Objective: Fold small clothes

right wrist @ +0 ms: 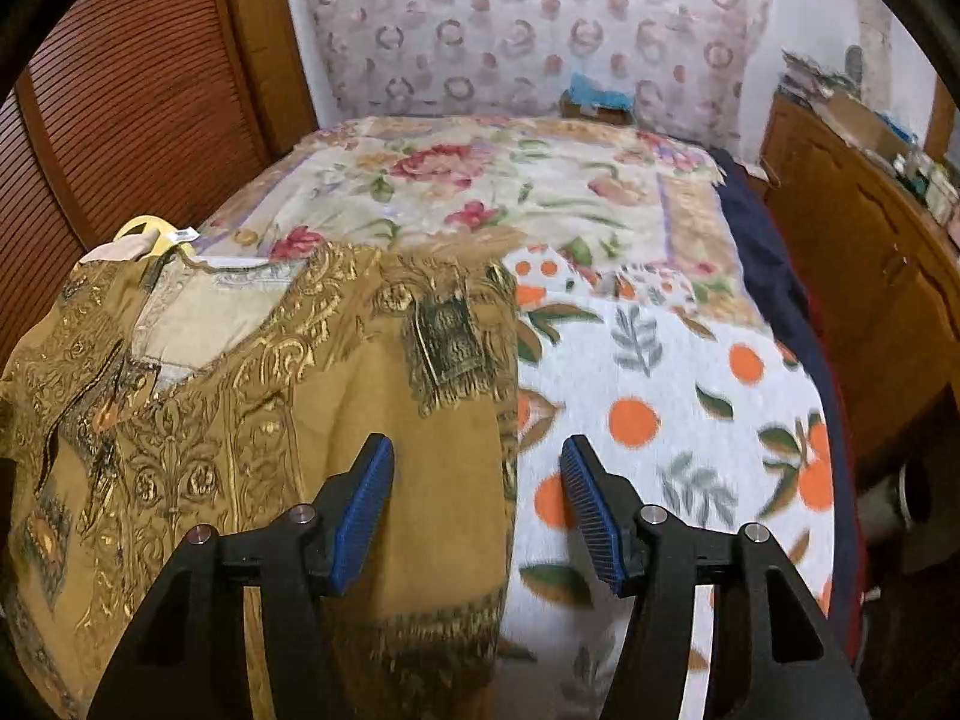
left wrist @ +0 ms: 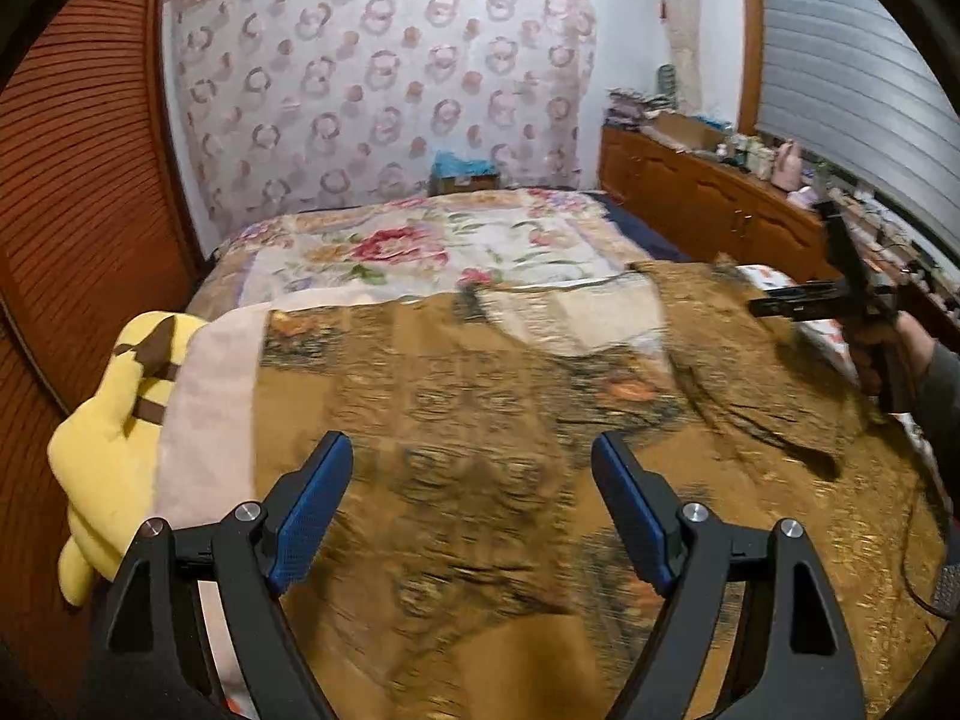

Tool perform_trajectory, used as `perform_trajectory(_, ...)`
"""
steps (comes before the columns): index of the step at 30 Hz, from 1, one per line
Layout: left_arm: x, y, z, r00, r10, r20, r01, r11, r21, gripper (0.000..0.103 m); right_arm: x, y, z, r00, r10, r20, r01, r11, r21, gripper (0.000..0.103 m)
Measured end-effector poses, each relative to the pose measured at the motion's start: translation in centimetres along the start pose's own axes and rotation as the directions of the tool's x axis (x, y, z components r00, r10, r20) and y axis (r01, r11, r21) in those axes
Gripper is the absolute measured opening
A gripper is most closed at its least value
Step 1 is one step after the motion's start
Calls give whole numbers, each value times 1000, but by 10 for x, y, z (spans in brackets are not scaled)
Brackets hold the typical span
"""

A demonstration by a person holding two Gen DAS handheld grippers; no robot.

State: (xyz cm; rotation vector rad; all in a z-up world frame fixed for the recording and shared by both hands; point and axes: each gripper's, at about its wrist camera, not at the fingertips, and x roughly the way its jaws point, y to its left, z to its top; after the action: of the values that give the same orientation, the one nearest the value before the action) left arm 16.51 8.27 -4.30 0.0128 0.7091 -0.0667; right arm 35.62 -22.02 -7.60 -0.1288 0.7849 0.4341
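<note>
A mustard-brown garment with a gold baroque print [left wrist: 480, 396] lies spread flat on the bed; in the right wrist view it [right wrist: 252, 396] covers the left half, neckline toward the far side. My left gripper [left wrist: 471, 468] is open and empty, above the garment's near part. My right gripper [right wrist: 477, 468] is open and empty, over the garment's right edge where it meets the orange-print blanket [right wrist: 672, 396]. The right gripper also shows in the left wrist view [left wrist: 780, 306], held in a hand at the garment's right side.
A yellow plush toy [left wrist: 114, 438] lies at the bed's left edge, partly under a pink cloth [left wrist: 210, 396]. A floral bedspread [left wrist: 432, 246] covers the far bed. A slatted wooden door [left wrist: 78, 150] stands left; a cluttered wooden cabinet [left wrist: 708, 192] runs along the right.
</note>
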Motion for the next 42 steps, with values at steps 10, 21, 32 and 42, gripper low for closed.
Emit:
perform_trajectory(10,28,50,20,995,87,-43,-88,996,-18,82,1,-32,-1,1000,-17,10,17,999,28,10)
perform_trajectory(21,57,83,28,991,80,-112,-85,996,-40,79,5,-29,-12,999,-11,52,10,1000,26,10)
perform_trajectory(32,80,103,34,984,58,-169,-73,994,-82,55,6,-14,-10,996,-77,50,79,996,-34,12)
perform_trajectory(42,92,110,46,982,8,-188,-27,995,-99,36,6,-17,-10,997,-66,51,67,997,-28,13)
